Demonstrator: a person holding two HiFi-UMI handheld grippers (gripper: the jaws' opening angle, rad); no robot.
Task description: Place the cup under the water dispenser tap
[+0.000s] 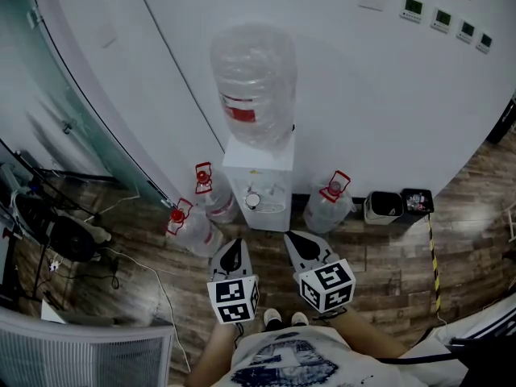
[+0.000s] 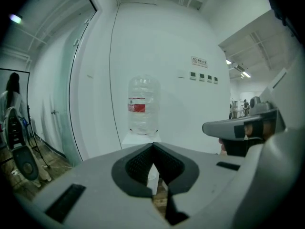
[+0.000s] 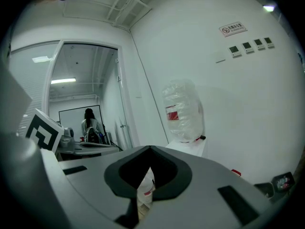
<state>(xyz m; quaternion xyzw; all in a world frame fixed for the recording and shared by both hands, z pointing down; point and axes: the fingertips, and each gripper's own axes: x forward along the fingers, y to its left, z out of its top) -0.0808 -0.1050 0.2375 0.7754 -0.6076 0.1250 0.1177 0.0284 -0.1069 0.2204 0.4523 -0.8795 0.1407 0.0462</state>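
The white water dispenser point(image 1: 260, 177) stands against the wall with a big clear bottle point(image 1: 254, 83) on top. A small round cup-like thing point(image 1: 253, 201) sits in its tap recess. My left gripper point(image 1: 232, 247) and right gripper point(image 1: 292, 237) hover side by side just short of the dispenser, both pointing at it. Each is shut with nothing between its fingers. In the left gripper view the shut tips point(image 2: 153, 145) sit below the bottle point(image 2: 143, 104). In the right gripper view the tips point(image 3: 150, 148) lie left of the bottle point(image 3: 183, 111).
Spare water bottles lie on the wooden floor: two left of the dispenser point(image 1: 211, 193), point(image 1: 190, 229) and one right point(image 1: 326, 204). Two small bins point(image 1: 383, 206) stand further right. A glass partition point(image 1: 48, 95) and cables are at the left. A person point(image 3: 90, 125) stands far back.
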